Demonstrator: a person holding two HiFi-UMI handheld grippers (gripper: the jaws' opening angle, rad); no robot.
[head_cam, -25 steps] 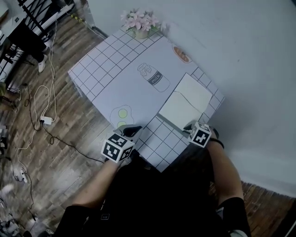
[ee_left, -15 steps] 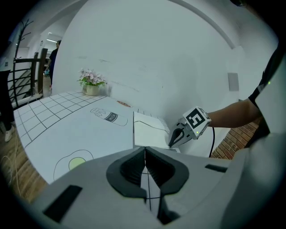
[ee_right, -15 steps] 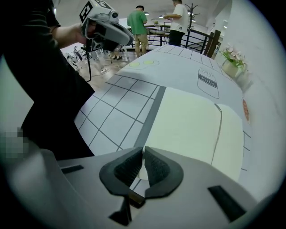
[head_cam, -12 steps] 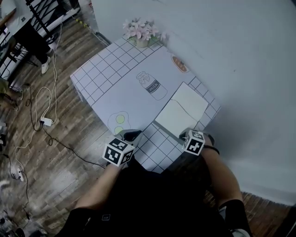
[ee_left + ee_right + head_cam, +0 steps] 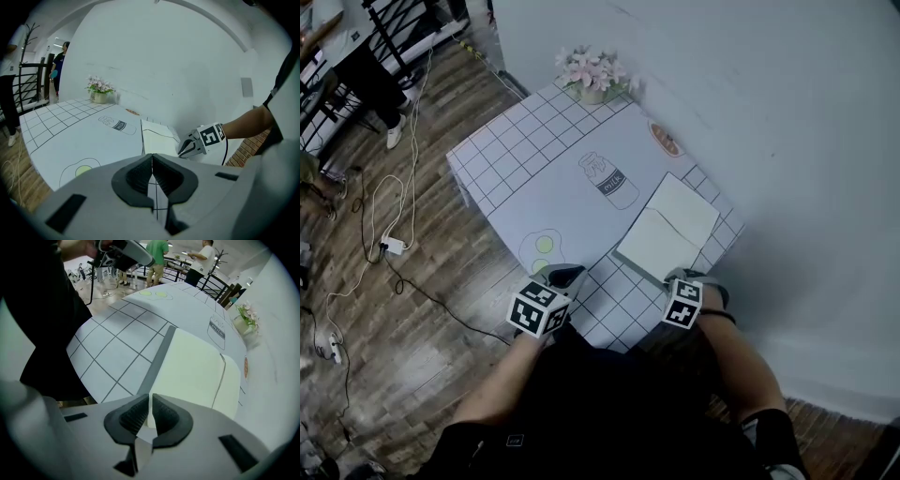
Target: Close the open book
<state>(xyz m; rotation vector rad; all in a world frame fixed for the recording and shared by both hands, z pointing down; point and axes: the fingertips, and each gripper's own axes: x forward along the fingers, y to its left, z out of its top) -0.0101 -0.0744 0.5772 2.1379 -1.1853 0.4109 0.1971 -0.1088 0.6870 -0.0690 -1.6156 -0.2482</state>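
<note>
Two grippers are at the near edge of the checked table [image 5: 516, 159]. The open book [image 5: 668, 232] lies flat on the right part of the table, near the wall, with its blank cream pages up. The right gripper [image 5: 682, 281] points down over the book's near corner. Its jaws are almost together and are just opening a little, and I see nothing between them. The left gripper [image 5: 563, 277] is apart from the book, beside the printed fried egg [image 5: 542, 246]. Its jaws are together and hold nothing.
</note>
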